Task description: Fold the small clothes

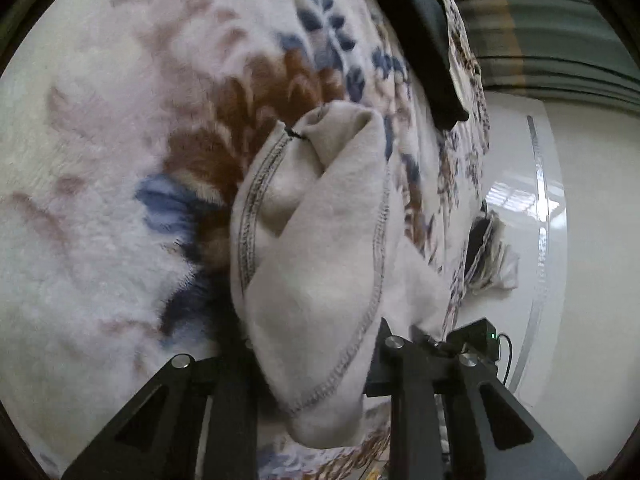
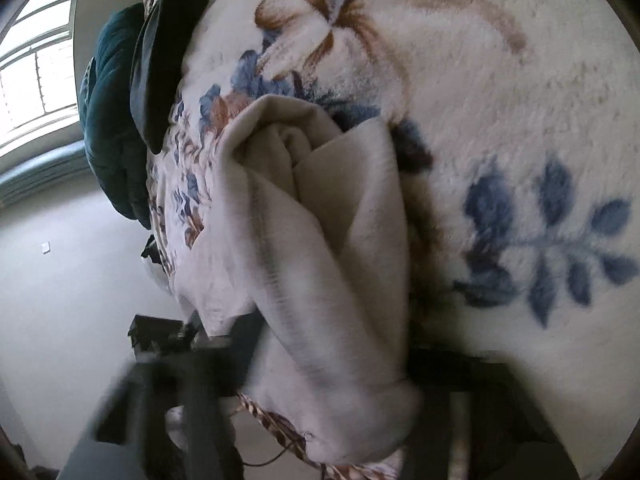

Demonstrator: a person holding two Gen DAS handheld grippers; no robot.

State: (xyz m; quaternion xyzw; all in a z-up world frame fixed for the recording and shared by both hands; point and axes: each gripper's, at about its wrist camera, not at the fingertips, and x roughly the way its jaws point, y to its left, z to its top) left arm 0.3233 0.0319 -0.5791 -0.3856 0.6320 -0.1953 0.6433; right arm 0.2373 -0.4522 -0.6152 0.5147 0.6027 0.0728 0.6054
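A small cream-white garment (image 1: 320, 248) with grey stitched seams hangs bunched over a fluffy floral blanket (image 1: 100, 200). My left gripper (image 1: 316, 364) is shut on the garment's lower edge, the cloth filling the gap between its black fingers (image 1: 232, 400). In the right wrist view the same garment (image 2: 320, 260) drapes in folds between my right gripper's fingers, and my right gripper (image 2: 328, 380) is shut on it. The other gripper (image 2: 172, 336) shows dark and blurred at lower left.
A black garment (image 1: 424, 40) lies at the blanket's far edge; it also shows in the right wrist view (image 2: 160, 68) beside a dark teal cushion (image 2: 108, 120). The white tiled floor (image 1: 580, 240) lies beyond the bed edge, with a small pile of cloth (image 1: 492, 256) on it.
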